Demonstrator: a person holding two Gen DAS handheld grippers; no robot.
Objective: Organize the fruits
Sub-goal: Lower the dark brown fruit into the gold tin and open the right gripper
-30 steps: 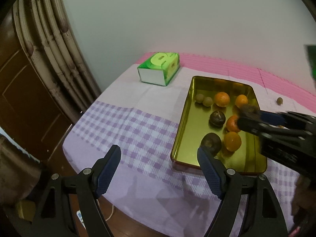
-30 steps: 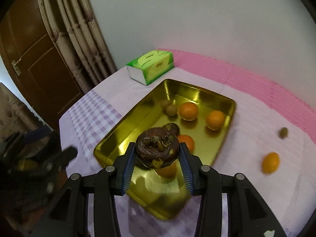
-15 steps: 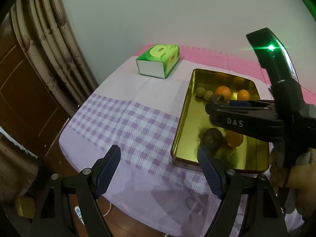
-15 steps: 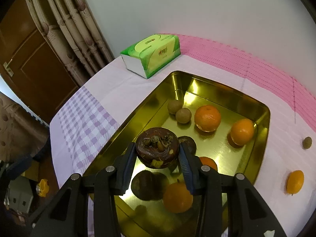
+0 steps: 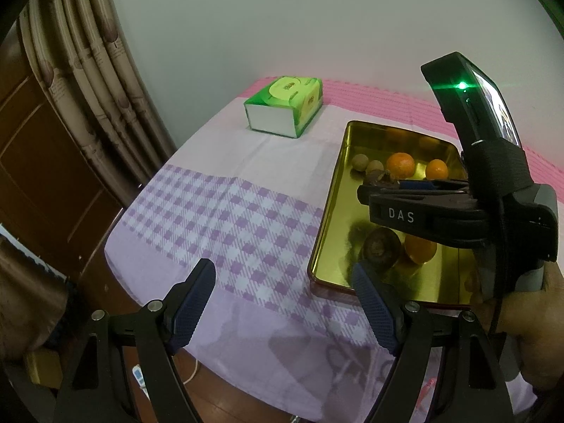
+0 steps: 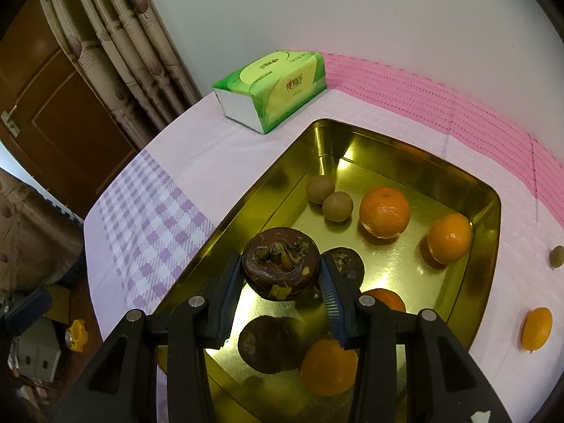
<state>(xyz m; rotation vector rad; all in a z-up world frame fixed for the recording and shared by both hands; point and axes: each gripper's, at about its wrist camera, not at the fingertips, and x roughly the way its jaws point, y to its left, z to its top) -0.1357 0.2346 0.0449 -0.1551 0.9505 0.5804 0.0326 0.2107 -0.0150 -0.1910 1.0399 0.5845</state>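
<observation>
Right wrist view: your right claw (image 6: pixel 282 282) grips dark mangosteen (image 6: pixel 281 268) over gold tray (image 6: pixel 405 148), poised for release among oranges. Left claw (image 5: pixel 282 299) open, empty, idle over counter (image 5: pixel 225 218).

held fruit (image 6: pixel 281 268): dark brown, round and flattened, dried stem end facing up, a yellowish patch on its near side; clamped between the two jaws, above the tray floor
gold tray (image 6: pixel 405 148): shiny rectangular metal, lying flat beneath and beyond the jaws
second dark fruit (image 6: pixel 343 266): on the tray floor, just behind the right jaw
third dark fruit (image 6: pixel 271 343): lower, beneath the jaws
small tan fruits (image 6: pixel 337 206): two, touching, well beyond the jaws
oranges in tray (image 6: pixel 385 212): two beyond the jaws to the right, two near the right jaw
loose orange (image 6: pixel 536 328): on the cloth, far right, outside the tray
loose small fruit (image 6: pixel 557 256): on the cloth, far right
</observation>
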